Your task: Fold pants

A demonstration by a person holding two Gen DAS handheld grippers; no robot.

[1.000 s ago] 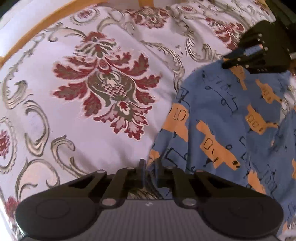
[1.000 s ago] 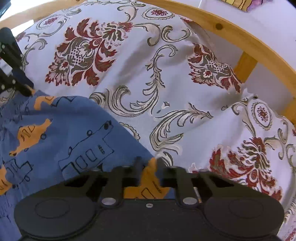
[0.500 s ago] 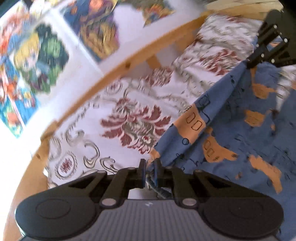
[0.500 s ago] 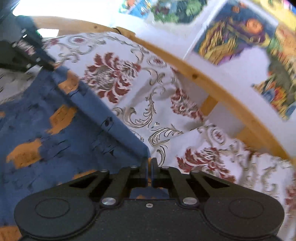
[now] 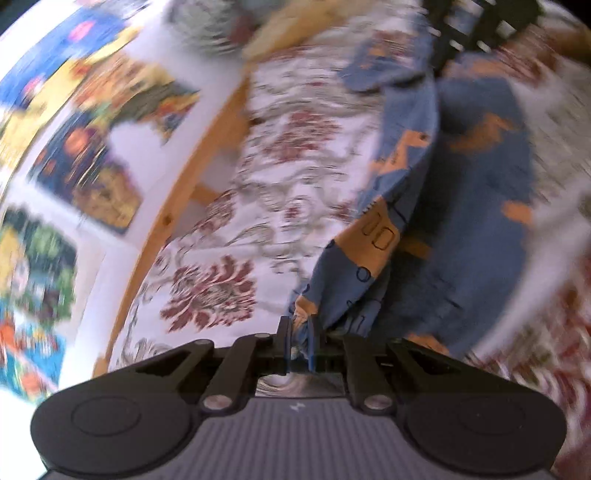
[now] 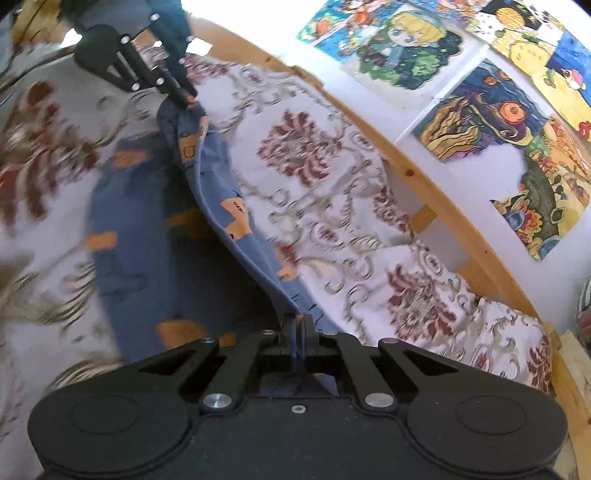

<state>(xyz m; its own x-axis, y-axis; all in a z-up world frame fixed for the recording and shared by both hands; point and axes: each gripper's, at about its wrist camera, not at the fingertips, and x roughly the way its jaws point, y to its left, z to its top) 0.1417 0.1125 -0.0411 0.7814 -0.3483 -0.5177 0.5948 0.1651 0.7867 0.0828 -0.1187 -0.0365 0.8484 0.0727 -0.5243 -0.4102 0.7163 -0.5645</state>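
The blue pants (image 5: 480, 229) with orange vehicle prints hang lifted above a floral bedspread (image 5: 266, 192). My left gripper (image 5: 297, 345) is shut on a bunched edge of the pants at the bottom centre of the left wrist view. My right gripper (image 6: 298, 332) is shut on another edge of the pants (image 6: 136, 229), which stretch taut between both grippers. The right gripper (image 5: 476, 33) shows at the top of the left wrist view, and the left gripper (image 6: 184, 98) shows at the top left of the right wrist view. The left wrist view is blurred.
A curved wooden bed rail (image 6: 436, 192) runs behind the bedspread (image 6: 332, 206). Colourful drawings (image 6: 491, 114) hang on the white wall beyond it, also seen as drawings (image 5: 81, 147) at the left. A pillow-like hump of the bedspread lies at the right.
Both grippers have risen from the bed with the pants edge pinched, lifting the cloth off the bedspread and pulling it taut. The views have swung up toward the wall.
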